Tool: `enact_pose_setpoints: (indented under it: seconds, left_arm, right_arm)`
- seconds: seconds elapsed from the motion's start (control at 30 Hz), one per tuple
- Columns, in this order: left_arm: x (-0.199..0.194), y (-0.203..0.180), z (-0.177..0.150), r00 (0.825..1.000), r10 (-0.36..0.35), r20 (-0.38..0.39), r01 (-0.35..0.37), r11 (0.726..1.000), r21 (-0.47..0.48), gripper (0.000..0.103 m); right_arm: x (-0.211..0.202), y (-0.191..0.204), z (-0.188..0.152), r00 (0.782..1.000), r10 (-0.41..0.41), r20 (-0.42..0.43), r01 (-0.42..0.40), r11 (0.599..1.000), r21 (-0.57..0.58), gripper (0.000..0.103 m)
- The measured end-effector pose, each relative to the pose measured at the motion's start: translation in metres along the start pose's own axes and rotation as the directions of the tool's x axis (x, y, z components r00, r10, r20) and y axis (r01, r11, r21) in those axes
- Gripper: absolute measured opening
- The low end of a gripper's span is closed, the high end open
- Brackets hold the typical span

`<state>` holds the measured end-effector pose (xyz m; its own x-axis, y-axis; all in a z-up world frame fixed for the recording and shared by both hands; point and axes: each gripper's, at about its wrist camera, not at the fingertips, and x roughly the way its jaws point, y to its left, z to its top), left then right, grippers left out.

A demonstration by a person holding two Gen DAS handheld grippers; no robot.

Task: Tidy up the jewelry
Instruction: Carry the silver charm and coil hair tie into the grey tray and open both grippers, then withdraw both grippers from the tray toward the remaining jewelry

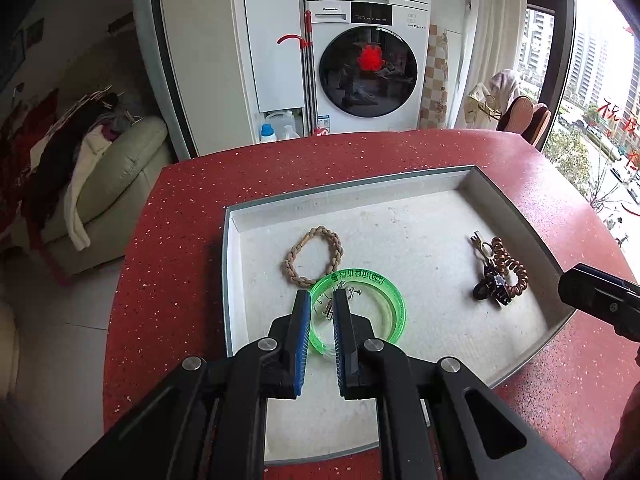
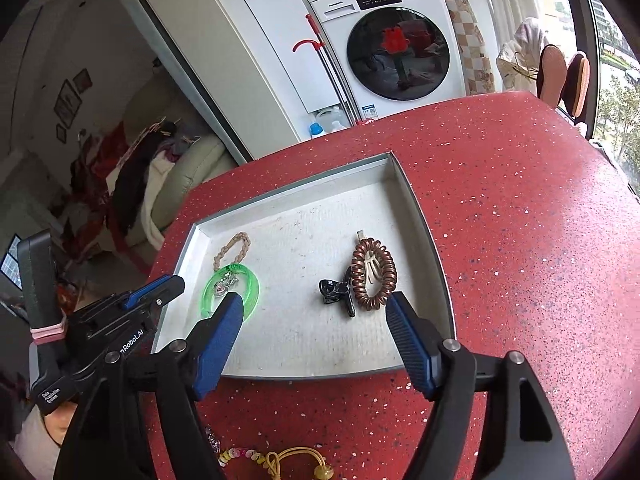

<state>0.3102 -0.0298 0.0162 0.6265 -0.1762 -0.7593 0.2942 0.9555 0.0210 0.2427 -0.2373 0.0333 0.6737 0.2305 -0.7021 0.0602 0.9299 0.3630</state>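
Note:
A white tray (image 1: 350,192) (image 2: 296,194) holds a beige braided bracelet (image 1: 314,256) (image 2: 234,248), a green bangle (image 1: 394,304) (image 2: 250,280) with a small silver charm (image 2: 224,284) inside it, a copper coil hair tie (image 1: 510,268) (image 2: 374,272) and a black claw clip (image 1: 492,290) (image 2: 338,290). My left gripper (image 1: 322,300) (image 2: 178,282) hovers over the tray's left side above the bangle, shut and holding nothing. My right gripper (image 2: 315,302) stands open over the tray's near edge, with the clip and coil lying below and beyond its fingers.
The tray sits on a red speckled counter (image 2: 520,220). Beaded jewelry (image 2: 240,456) and a yellow cord piece (image 2: 296,460) lie on the counter at the near edge. A washing machine (image 1: 368,64) stands behind the counter, and a sofa (image 1: 120,168) is off to the left.

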Motion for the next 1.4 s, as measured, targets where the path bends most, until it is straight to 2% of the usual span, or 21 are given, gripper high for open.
enact_pose_setpoints:
  seconds: [0.4, 0.43, 0.47, 0.5, 0.53, 0.67, 0.7, 0.73, 0.8, 0.87, 1.03, 1.3, 1.4]
  left_arm:
    - [-0.04, 0.006, -0.021, 0.999, -0.018, 0.033, 0.018, 1.0, -0.01, 0.03]
    - [-0.043, 0.005, -0.023, 0.999, -0.018, 0.034, 0.018, 1.0, -0.011, 0.047]
    - [-0.046, 0.006, -0.025, 0.999, -0.017, 0.035, 0.018, 1.0, -0.017, 0.1]
    - [-0.051, 0.008, -0.027, 0.999, -0.008, 0.049, 0.009, 0.999, -0.032, 0.103]
    - [-0.059, 0.01, -0.03, 0.996, -0.002, 0.089, 0.006, 0.999, -0.046, 0.103]
    - [-0.071, 0.009, -0.04, 0.996, -0.013, 0.089, 0.016, 0.999, -0.032, 0.103]
    - [-0.073, 0.009, -0.043, 0.996, -0.011, 0.087, 0.013, 0.999, -0.031, 0.103]
    - [-0.075, 0.01, -0.046, 0.996, -0.01, 0.084, 0.013, 0.999, -0.031, 0.103]
    - [-0.078, 0.011, -0.052, 0.997, -0.013, 0.075, 0.015, 0.999, -0.036, 0.103]
    - [-0.082, 0.014, -0.058, 0.997, -0.017, 0.069, 0.02, 0.999, -0.044, 0.103]
    - [-0.093, 0.018, -0.074, 0.997, -0.018, 0.069, 0.021, 0.998, -0.052, 0.103]
    - [-0.1, 0.026, -0.098, 0.998, 0.021, 0.064, -0.018, 0.999, -0.044, 0.103]
    - [-0.095, 0.03, -0.11, 0.999, 0.012, 0.035, -0.011, 0.999, -0.041, 0.103]
  right_arm:
    - [-0.022, 0.009, -0.026, 1.0, -0.014, -0.006, 0.014, 1.0, -0.009, 0.077]
    - [-0.024, 0.011, -0.027, 1.0, -0.015, -0.006, 0.015, 1.0, -0.013, 0.077]
    - [-0.026, 0.012, -0.029, 1.0, -0.015, -0.006, 0.015, 1.0, -0.016, 0.077]
    - [-0.028, 0.013, -0.03, 1.0, -0.015, -0.004, 0.015, 1.0, -0.019, 0.081]
    - [-0.031, 0.015, -0.032, 1.0, -0.016, -0.001, 0.016, 1.0, -0.025, 0.081]
    - [-0.039, 0.024, -0.039, 1.0, -0.028, 0.01, 0.028, 0.998, -0.059, 0.082]
    - [-0.042, 0.027, -0.041, 0.999, -0.031, 0.018, 0.032, 0.997, -0.07, 0.084]
    - [-0.045, 0.03, -0.044, 0.999, -0.036, 0.03, 0.038, 0.996, -0.082, 0.092]
    - [-0.053, 0.036, -0.05, 0.997, -0.041, 0.065, 0.047, 0.994, -0.102, 0.092]
    - [-0.06, 0.039, -0.055, 0.995, -0.036, 0.088, 0.046, 0.993, -0.109, 0.103]
    - [-0.074, 0.043, -0.065, 0.991, -0.032, 0.131, 0.046, 0.993, -0.108, 0.103]
    - [-0.077, 0.04, -0.082, 0.997, -0.057, 0.047, 0.062, 0.991, -0.116, 0.103]
    - [-0.072, 0.036, -0.095, 0.997, -0.071, 0.002, 0.071, 0.99, -0.119, 0.103]
